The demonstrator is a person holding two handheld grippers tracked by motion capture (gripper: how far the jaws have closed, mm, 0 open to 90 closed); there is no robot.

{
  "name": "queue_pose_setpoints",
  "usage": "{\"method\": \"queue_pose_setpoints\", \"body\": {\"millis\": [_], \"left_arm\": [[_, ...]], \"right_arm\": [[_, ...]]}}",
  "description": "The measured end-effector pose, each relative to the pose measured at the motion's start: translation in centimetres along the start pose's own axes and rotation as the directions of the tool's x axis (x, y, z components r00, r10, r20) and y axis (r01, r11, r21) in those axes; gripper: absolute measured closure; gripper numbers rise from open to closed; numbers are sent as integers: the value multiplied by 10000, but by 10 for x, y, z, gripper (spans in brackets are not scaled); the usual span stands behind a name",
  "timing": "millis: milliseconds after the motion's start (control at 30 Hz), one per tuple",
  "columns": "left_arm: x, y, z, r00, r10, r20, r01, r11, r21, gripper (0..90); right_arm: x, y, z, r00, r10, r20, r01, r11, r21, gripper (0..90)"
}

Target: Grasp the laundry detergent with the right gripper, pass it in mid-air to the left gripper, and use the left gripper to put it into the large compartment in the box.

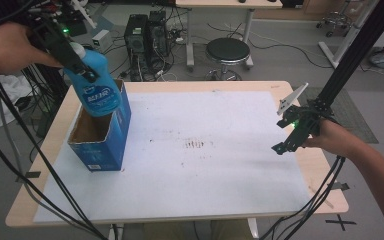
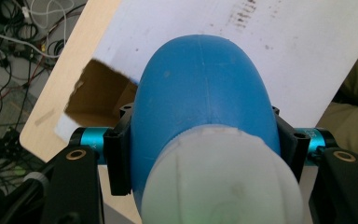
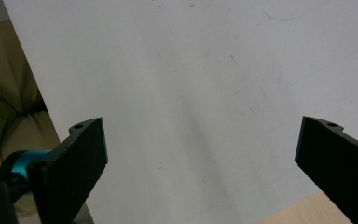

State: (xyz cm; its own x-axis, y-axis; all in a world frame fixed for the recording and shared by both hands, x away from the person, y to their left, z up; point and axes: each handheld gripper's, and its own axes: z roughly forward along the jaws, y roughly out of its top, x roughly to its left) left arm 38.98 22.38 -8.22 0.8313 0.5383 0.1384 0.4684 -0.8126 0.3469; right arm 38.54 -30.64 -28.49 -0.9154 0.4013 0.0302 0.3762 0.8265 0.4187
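A blue bottle (image 1: pixel 97 85) with a white cap hangs upright over an open blue cardboard box (image 1: pixel 101 135) at the table's left. My left gripper (image 1: pixel 69 50) is shut on the bottle near its neck. In the left gripper view both black jaws press the blue bottle (image 2: pixel 205 98) just below its white cap (image 2: pixel 223 182), and the box's brown opening (image 2: pixel 98 91) lies below it. My right gripper (image 1: pixel 286 141) hovers open above the white sheet near the table's right edge. In the right gripper view my right gripper (image 3: pixel 200 154) has wide-apart jaws with nothing between them.
A white sheet (image 1: pixel 205 160) covers most of the wooden table (image 1: pixel 330 200), with a brownish smudge (image 1: pixel 195 144) near its middle. A black frame post (image 1: pixel 350 55) rises at the right. Beyond the table stand a stool (image 1: pixel 227 52) and computer towers (image 1: pixel 142 35). Cables trail over both front corners.
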Motion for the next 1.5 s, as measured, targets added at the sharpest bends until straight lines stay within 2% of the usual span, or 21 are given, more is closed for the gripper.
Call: {"method": "queue_pose_setpoints", "body": {"millis": [167, 267, 500, 900, 1333, 1500], "left_arm": [[8, -13, -3, 9998, -140, -143, 142, 9998, 117, 379], [13, -19, -1, 9996, -70, -261, 73, 9999, 133, 379], [20, -31, 14, 9998, -114, -184, 118, 9997, 230, 380], [26, -47, 57, 9999, -66, 151, 57, 9980, 626, 380], [26, -65, 125, 9976, 390, 580, -449, 9935, 1043, 379], [25, -69, 138, 9971, 483, 584, -548, 9918, 1155, 380]], "right_arm": [[-1, 3, 0, 10000, -17, 14, 16, 10000, 50, 13], [-1, 4, 0, 10000, -1, 32, 1, 10000, 41, 13], [-1, 2, 0, 9998, 152, 118, -154, 9998, 131, 13], [-3, -3, 4, 9995, 301, 78, -302, 9995, 113, 13], [-1, -10, 11, 9993, 369, 95, -370, 9992, 143, 13], [-1, -8, 12, 9993, 374, 93, -375, 9992, 136, 13]]}}
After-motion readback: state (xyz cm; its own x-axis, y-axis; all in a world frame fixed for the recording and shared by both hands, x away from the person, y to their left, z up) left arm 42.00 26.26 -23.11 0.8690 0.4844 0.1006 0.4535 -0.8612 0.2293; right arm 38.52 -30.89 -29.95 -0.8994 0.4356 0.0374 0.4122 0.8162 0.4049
